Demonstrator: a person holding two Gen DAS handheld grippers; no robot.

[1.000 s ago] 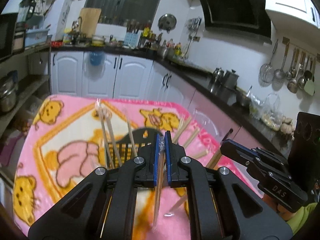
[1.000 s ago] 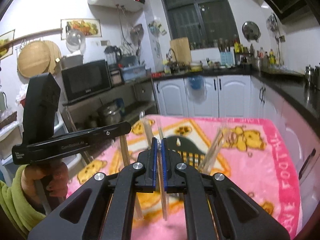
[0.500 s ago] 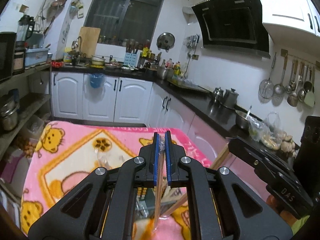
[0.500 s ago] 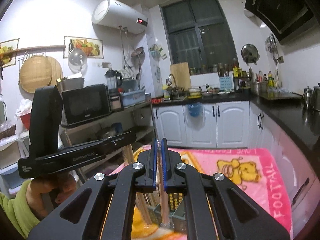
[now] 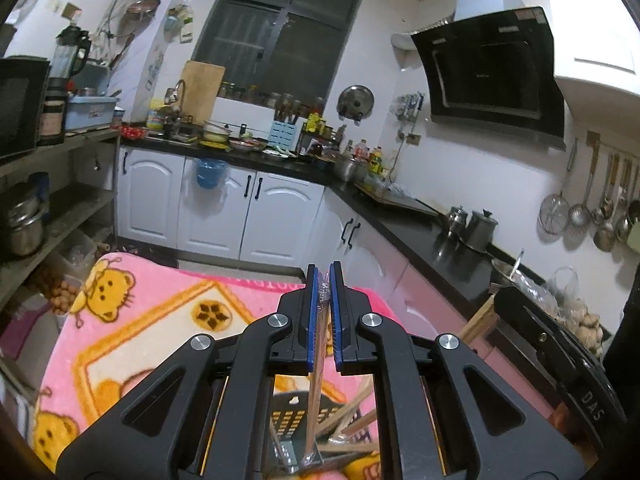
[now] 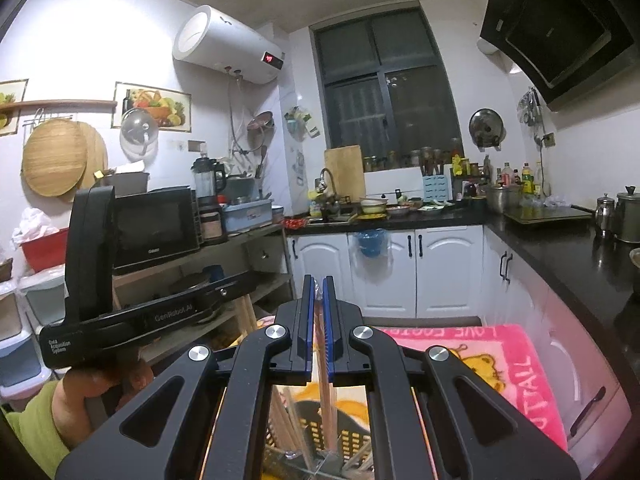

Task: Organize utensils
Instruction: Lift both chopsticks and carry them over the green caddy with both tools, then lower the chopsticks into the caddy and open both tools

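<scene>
Grippers: two, left (image 5: 324,320), right (image 6: 319,328). Wrapped chopstick pairs gripped: two, one (image 5: 314,408) left, one (image 6: 326,404) right. Basket (image 6: 352,438): one. Loose chopsticks in basket: several, count unclear. Blanket (image 5: 132,320): one.

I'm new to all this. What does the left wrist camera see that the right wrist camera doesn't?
Only the left wrist view shows the ladles and strainers hanging on the wall. Only the right wrist view shows the water heater and the wall-hung round boards. Both show the pink blanket, the black slotted basket, and a hand-held gripper shut on wrapped chopsticks: left hand-held gripper, right hand-held gripper.
</scene>
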